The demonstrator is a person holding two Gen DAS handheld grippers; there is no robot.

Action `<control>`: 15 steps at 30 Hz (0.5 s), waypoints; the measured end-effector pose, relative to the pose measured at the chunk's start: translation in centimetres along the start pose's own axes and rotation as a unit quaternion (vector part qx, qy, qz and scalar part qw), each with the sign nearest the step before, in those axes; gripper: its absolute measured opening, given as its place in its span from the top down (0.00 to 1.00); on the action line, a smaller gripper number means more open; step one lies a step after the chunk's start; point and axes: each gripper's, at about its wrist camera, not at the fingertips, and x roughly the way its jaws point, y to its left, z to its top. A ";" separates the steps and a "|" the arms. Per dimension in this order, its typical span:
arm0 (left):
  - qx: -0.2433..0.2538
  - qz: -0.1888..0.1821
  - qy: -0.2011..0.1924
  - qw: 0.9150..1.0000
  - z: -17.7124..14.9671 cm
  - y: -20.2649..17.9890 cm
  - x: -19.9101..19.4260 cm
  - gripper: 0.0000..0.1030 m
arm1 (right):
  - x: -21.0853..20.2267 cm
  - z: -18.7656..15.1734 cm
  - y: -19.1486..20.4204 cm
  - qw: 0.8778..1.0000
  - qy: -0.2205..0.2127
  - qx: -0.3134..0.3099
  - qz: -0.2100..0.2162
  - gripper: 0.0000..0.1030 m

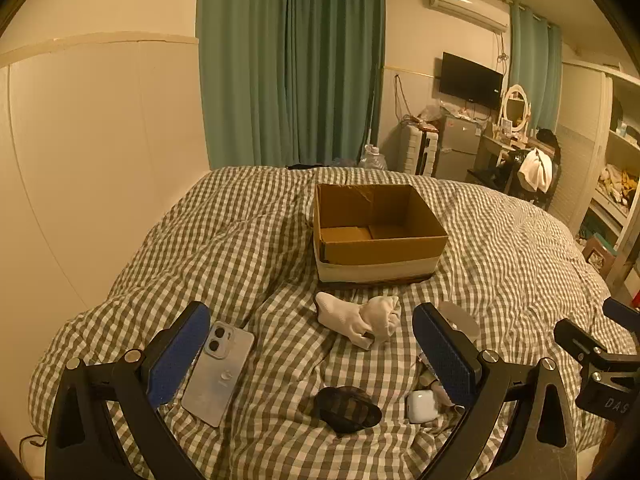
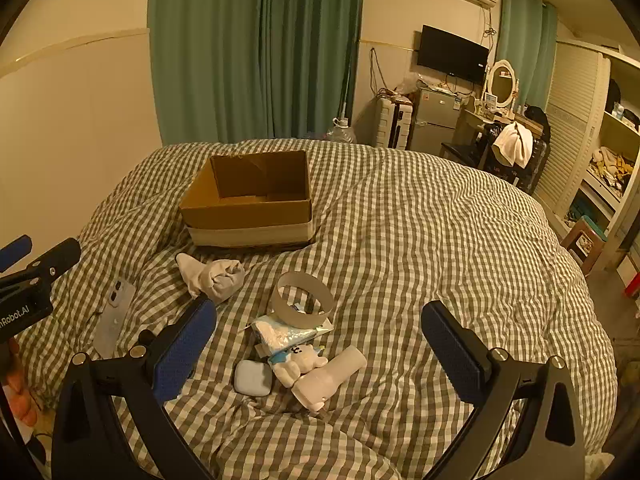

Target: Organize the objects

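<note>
Covering the bed, the checked duvet (image 2: 400,240) carries an empty cardboard box (image 2: 248,204) at its far side, and loose things lie in front of it: a phone (image 1: 218,376), a balled white sock (image 1: 358,318), a tape ring (image 2: 302,298), a white bottle (image 2: 330,378), a dark hair claw (image 1: 346,404) and an earbud case (image 2: 253,378). Both tools, left tool (image 1: 312,356) and right tool (image 2: 320,352), hover spread wide and empty, so the sorting seems not yet begun. The next move likely calls for lowering one tool over a near item, perhaps the hair claw, closing on it and carrying it to the box.
</note>
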 end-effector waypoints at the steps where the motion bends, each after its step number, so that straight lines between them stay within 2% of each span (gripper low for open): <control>1: 0.000 0.000 0.000 1.000 0.0 0.1 -0.1 0.00 | 0.0 -0.1 0.0 1.000 0.000 0.001 0.000 0.00; 4: -0.002 -0.001 0.003 1.000 0.2 0.1 -0.2 0.00 | 0.0 -0.2 0.1 1.000 -0.001 0.002 0.000 0.00; 5: 0.020 -0.050 0.005 0.999 0.2 0.2 -0.2 0.00 | 0.0 -0.1 0.1 1.000 -0.001 0.002 -0.001 0.00; 7: 0.017 -0.050 0.004 0.999 0.3 0.2 -0.3 0.00 | -0.2 -0.1 0.1 1.000 -0.002 0.002 -0.002 0.00; 8: 0.030 -0.080 0.006 0.996 0.3 0.3 -0.3 0.00 | -0.2 -0.1 0.2 1.000 -0.002 0.003 -0.003 0.00; 15: 0.023 -0.084 0.009 0.996 0.4 0.6 0.0 0.00 | -0.1 -0.1 -0.2 1.000 -0.002 0.013 0.005 0.00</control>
